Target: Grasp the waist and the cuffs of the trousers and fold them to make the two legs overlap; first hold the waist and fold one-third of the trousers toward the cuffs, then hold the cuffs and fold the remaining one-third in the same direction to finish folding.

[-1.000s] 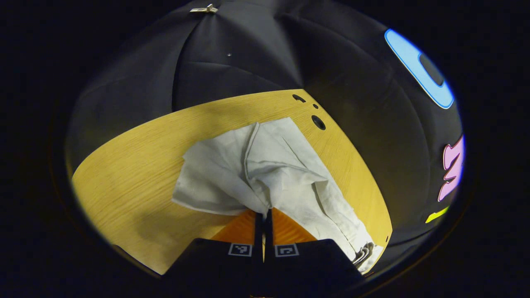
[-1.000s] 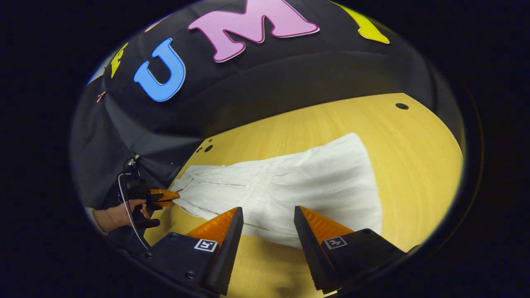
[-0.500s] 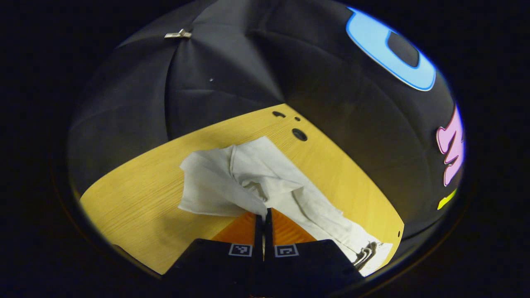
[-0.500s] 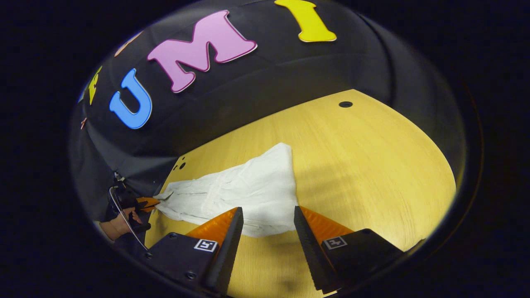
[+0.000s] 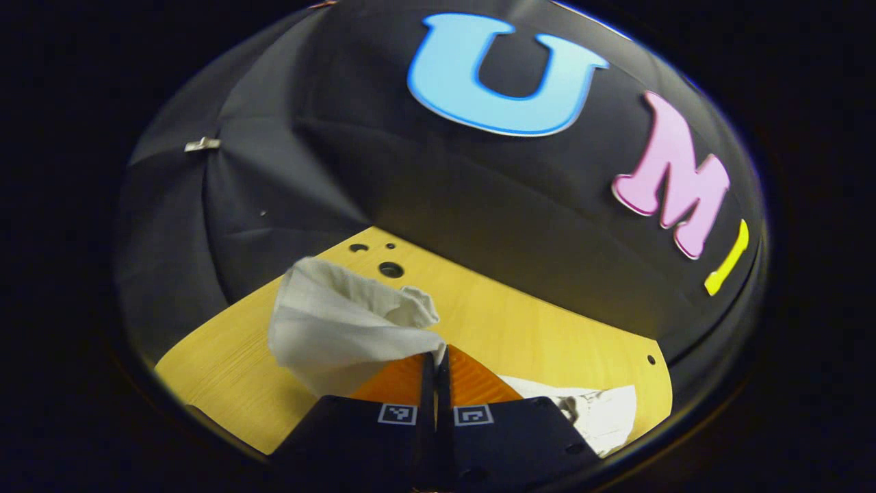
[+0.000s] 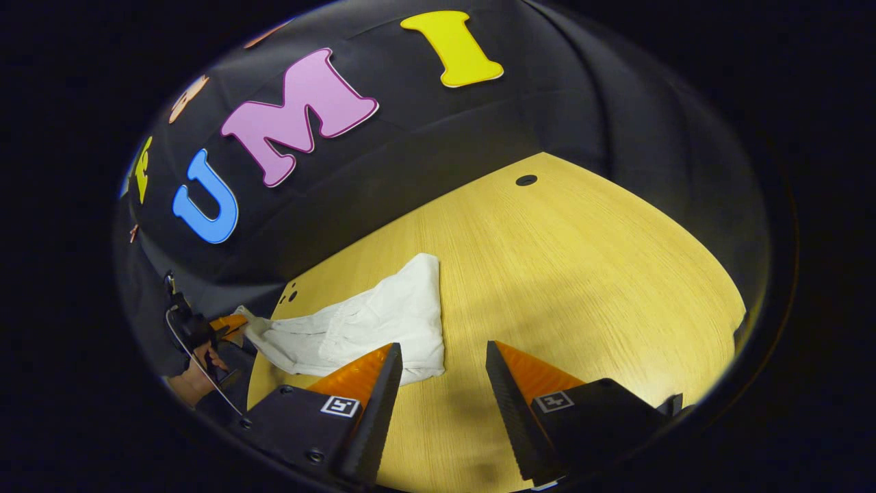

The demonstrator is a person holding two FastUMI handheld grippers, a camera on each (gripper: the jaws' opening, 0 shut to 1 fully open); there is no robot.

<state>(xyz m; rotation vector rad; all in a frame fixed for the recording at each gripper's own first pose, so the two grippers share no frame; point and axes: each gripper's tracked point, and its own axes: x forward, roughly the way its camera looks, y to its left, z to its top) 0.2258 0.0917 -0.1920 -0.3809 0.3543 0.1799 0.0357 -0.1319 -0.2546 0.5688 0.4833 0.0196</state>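
- My left gripper (image 5: 436, 356) pinches the white trousers (image 5: 342, 322) tight, cloth bunched up ahead of its tips.
- My right gripper (image 6: 441, 356) gapes empty above the worktop (image 6: 582, 274); trousers lie left of it.

Wooden table (image 5: 520, 329) (image 6: 582, 274) across lower frame, both views. Three round holes (image 5: 391, 269) at its far corner, centre-left in left gripper view; single hole (image 6: 525, 180) upper centre in right gripper view. Metal clip (image 5: 202, 144) on wall, upper left.
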